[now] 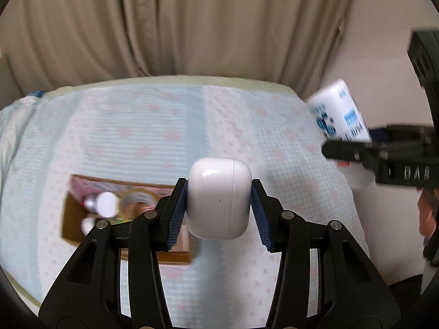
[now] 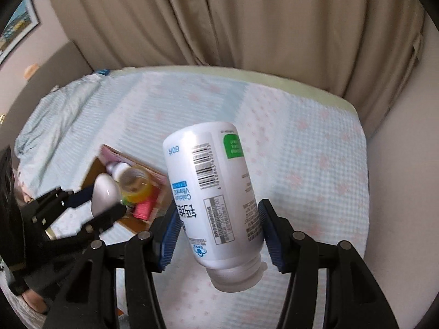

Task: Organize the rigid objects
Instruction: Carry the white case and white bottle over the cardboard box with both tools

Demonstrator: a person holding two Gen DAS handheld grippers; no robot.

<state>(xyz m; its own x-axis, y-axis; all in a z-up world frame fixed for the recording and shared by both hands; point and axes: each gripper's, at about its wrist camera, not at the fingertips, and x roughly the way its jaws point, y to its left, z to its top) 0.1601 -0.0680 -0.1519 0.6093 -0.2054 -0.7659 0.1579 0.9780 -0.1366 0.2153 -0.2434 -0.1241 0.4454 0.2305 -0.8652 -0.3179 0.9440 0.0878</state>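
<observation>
Left wrist view: left gripper (image 1: pixel 219 208) clamps a glossy white rounded earbud case (image 1: pixel 219 197) between blue pads, above the brown cardboard box (image 1: pixel 71 219). Right gripper (image 2: pixel 219 233) pinches an inverted white plastic vitamin bottle (image 2: pixel 214 192).

Both wrist views look down from close above the pale blue checked bedspread (image 1: pixel 137 137) (image 2: pixel 301 150); shared: open brown cardboard box (image 1: pixel 72 219) (image 2: pixel 94 170) at 9 o'clock.

Home bedroom. Bed (image 2: pixel 301 142) with pale blue quilted cover printed with pink flowers, rumpled blanket (image 2: pixel 55 115) at its far end. Beige floor-length curtains (image 1: pixel 175 24) hang behind the bed. Plain wall with a framed picture (image 2: pixel 16 30); wooden headboard (image 2: pixel 63 60) under it.
</observation>
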